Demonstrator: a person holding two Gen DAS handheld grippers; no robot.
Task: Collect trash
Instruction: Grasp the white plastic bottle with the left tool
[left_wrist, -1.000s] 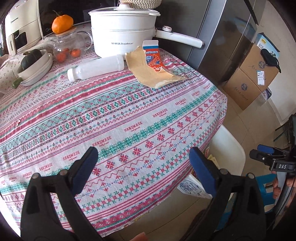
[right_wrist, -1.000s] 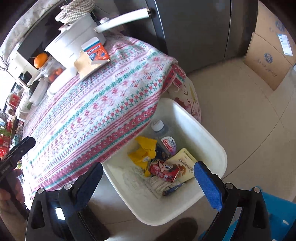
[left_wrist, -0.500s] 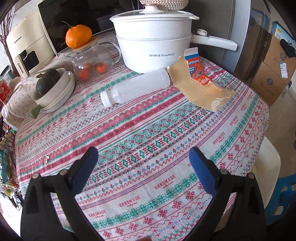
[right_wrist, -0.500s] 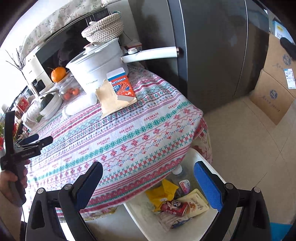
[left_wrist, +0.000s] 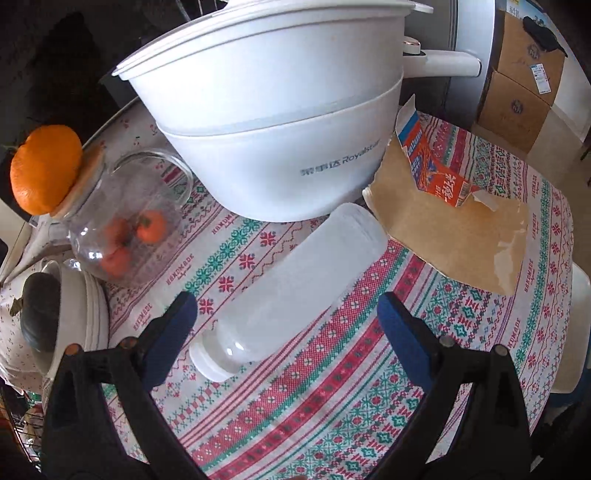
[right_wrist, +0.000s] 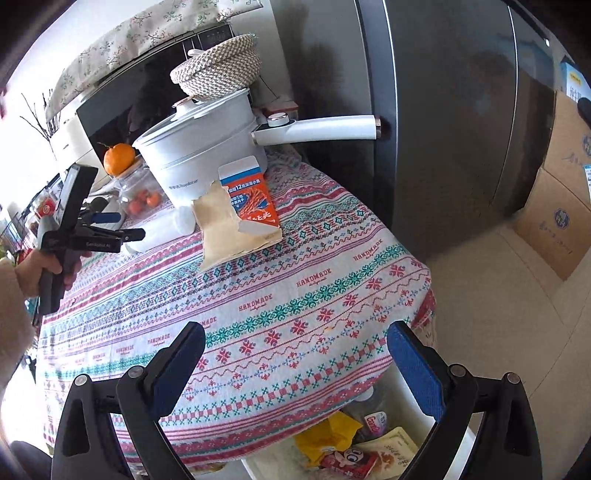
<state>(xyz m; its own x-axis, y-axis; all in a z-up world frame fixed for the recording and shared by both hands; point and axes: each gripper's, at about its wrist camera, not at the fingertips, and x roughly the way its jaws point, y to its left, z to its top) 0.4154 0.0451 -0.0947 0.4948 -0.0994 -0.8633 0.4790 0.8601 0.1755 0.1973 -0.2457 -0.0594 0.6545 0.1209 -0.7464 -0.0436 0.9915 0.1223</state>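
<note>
The table (right_wrist: 295, 295) still carried trash when I looked — by my reading the job was partly done. The bin (right_wrist: 463, 439) on the floor at the table's edge already held a yellow wrapper (right_wrist: 325, 435), a red packet (right_wrist: 347, 461) and a few other bits. Left on the cloth were the torn carton (left_wrist: 439, 173) on its brown paper (left_wrist: 454, 236), just beside the pot (left_wrist: 273, 122), and the bottle (left_wrist: 295, 291), lying on its side with its cap toward me. My left gripper (left_wrist: 284, 332) was wide open and held nothing, its jaws straddling the bottle's cap end without touching it, as far as I could tell. My right gripper (right_wrist: 295, 354) hung open and empty over the table's near edge, above the bin. I judged the bottle to be next, then the carton.
</note>
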